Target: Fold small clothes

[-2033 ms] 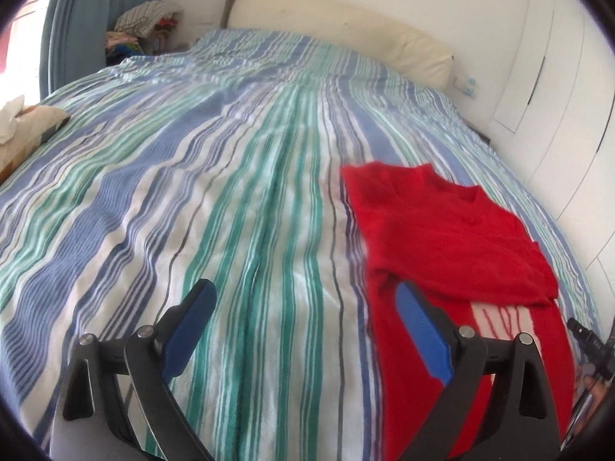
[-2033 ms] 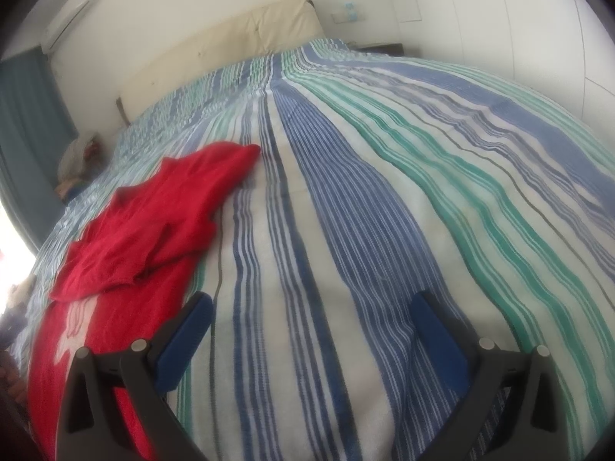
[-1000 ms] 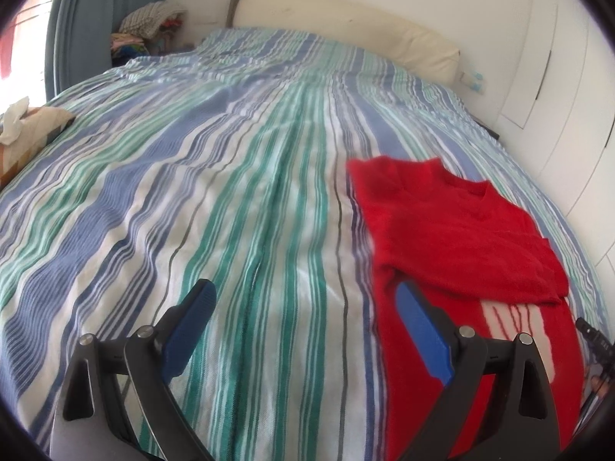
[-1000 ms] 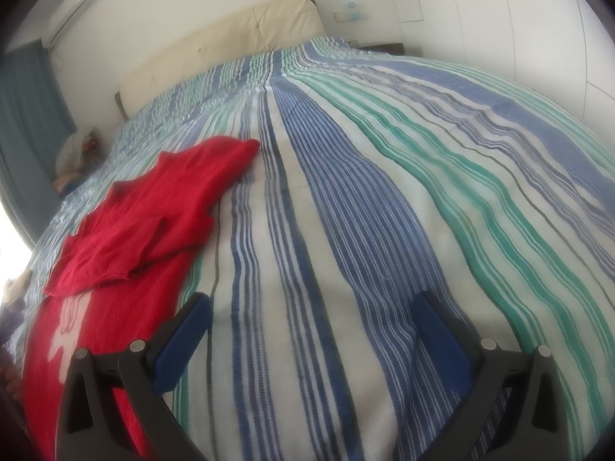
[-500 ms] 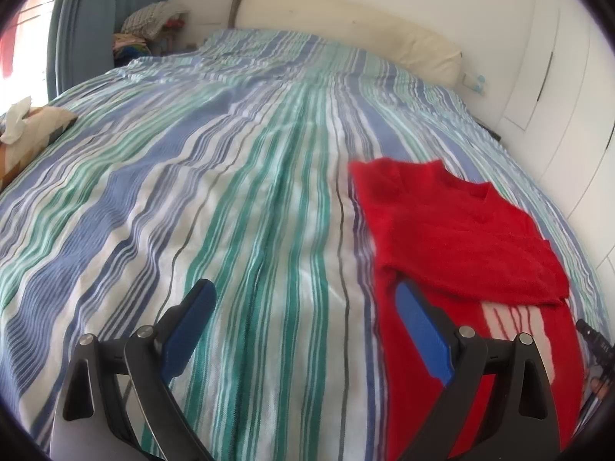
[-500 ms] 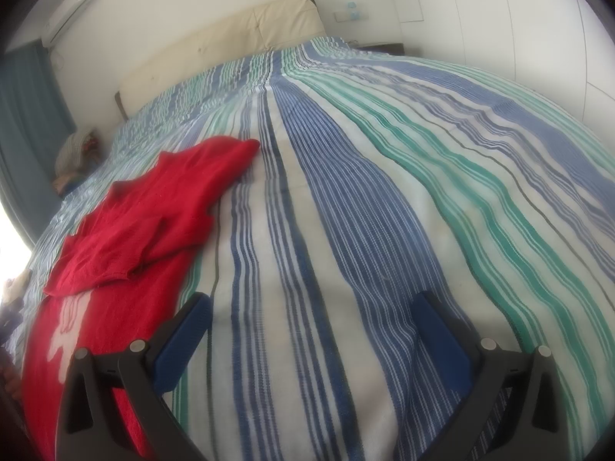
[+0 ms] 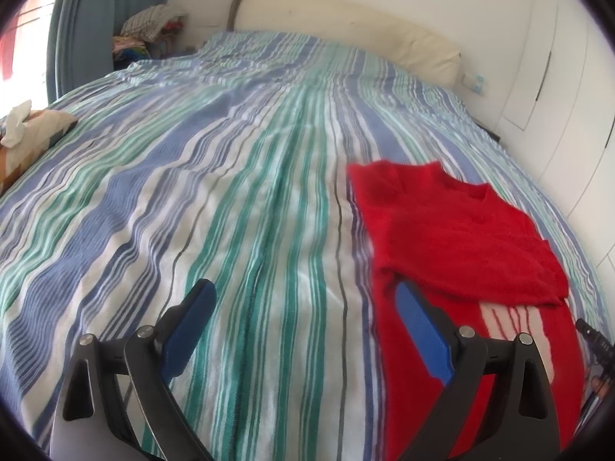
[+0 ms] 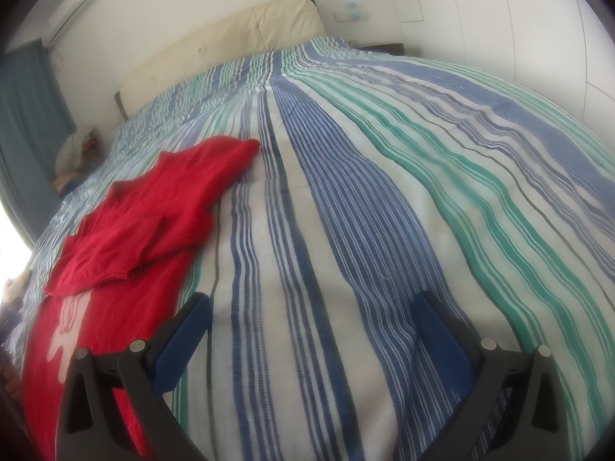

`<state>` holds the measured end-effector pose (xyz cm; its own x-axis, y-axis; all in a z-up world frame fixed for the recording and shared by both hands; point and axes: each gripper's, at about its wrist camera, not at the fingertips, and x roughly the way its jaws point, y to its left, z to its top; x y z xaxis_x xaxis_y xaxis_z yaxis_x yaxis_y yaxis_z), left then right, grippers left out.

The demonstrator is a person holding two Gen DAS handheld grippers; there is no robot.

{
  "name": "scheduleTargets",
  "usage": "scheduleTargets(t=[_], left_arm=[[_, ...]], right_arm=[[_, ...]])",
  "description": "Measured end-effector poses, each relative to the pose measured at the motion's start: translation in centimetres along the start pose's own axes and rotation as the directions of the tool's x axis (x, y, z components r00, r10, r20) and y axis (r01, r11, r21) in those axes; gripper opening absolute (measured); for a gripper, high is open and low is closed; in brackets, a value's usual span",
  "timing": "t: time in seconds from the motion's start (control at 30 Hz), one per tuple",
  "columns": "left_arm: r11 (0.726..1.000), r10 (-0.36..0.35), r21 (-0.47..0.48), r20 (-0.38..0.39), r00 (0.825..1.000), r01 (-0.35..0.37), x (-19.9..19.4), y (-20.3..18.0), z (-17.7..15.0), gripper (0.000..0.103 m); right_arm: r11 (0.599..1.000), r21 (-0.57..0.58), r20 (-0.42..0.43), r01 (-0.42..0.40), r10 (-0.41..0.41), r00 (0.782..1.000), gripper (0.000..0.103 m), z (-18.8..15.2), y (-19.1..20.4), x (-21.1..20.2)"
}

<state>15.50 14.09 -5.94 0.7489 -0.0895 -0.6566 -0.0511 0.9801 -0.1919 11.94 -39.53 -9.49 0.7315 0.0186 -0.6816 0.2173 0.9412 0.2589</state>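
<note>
A small red sweater [image 7: 453, 230] lies on the striped bedspread [image 7: 230, 199], its upper part folded down over a white print. In the left wrist view it lies to the right. My left gripper [image 7: 303, 307] is open and empty above the bed, its right finger over the sweater's left edge. In the right wrist view the sweater [image 8: 153, 207] lies to the left. My right gripper [image 8: 311, 319] is open and empty over bare bedspread [image 8: 384, 192], just right of the sweater.
A cream headboard [image 7: 346, 23] stands at the far end of the bed. A patterned cushion [image 7: 27, 134] lies at the left edge. A pile of clothes [image 7: 150, 27] sits by the blue curtain. White wardrobe doors [image 7: 557, 77] stand on the right.
Both grippers stay open and drift only slightly. The sweater has not moved on the bed.
</note>
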Motion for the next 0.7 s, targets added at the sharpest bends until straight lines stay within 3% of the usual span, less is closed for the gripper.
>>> scheduleTargets(t=[0.7], left_arm=[[1.000,0.001,0.002,-0.002,1.000,-0.001,-0.20,-0.13,0.10,0.095]], right_arm=[[1.000,-0.001,0.000,0.000,0.000,1.000,0.103,0.01,0.02,0.01]])
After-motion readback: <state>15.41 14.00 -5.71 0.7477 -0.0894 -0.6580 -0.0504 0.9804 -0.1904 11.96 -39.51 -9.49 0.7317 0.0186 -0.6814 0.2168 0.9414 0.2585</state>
